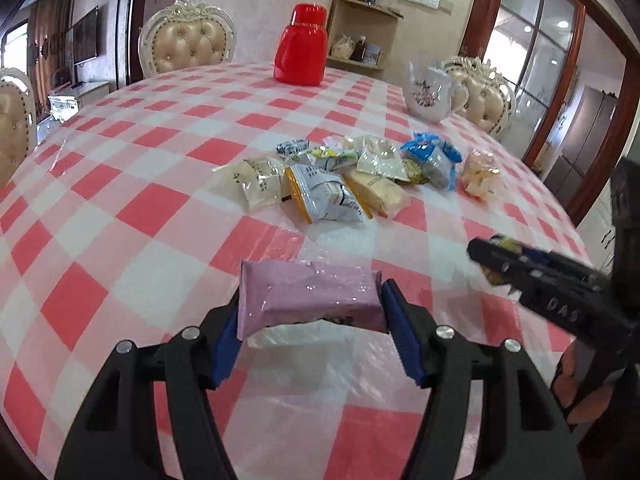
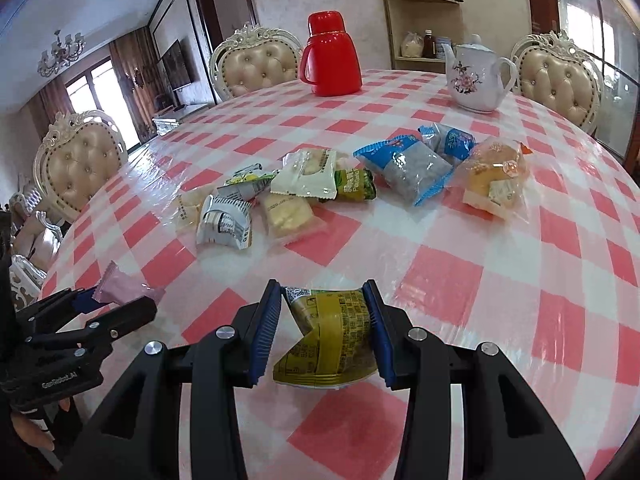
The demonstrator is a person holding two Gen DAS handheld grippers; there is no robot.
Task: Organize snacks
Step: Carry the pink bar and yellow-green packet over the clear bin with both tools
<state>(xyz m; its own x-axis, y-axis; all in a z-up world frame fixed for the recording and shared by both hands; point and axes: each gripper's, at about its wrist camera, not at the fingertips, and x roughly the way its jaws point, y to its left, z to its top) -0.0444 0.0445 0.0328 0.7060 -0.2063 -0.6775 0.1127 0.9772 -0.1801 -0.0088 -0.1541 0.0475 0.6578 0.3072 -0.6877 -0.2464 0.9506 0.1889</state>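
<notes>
Pink snack pack (image 1: 310, 300) squeezed between the two blue pads of the left gripper (image 1: 310, 312), held up over the checked tablecloth (image 1: 120, 208). One pack only in that grip. Yellow-green snack pack (image 2: 330, 332) pinched between the two pads of the right gripper (image 2: 324, 328), also lifted off the cloth and tilted. One pack there too.

Out past both sets of fingertips, a loose pile of snacks (image 2: 304, 184) flat on the cloth: about ten packs, hard to count for sure where they overlap. Among them two blue packs (image 2: 408, 168), one grey-and-white pack with yellow edges (image 2: 224, 224), one orange-tinted pack with a bun inside (image 2: 494, 178), and several pale see-through ones.

Farther beyond the pile, one red jug (image 2: 334, 54) and one white flowered teapot (image 2: 476, 78), both upright, well apart from each other. Three padded chairs (image 2: 256, 64) around the far edge of the table. From the left wrist view, right gripper off to the right of the fingers; from the right wrist view, left gripper off to the left.
</notes>
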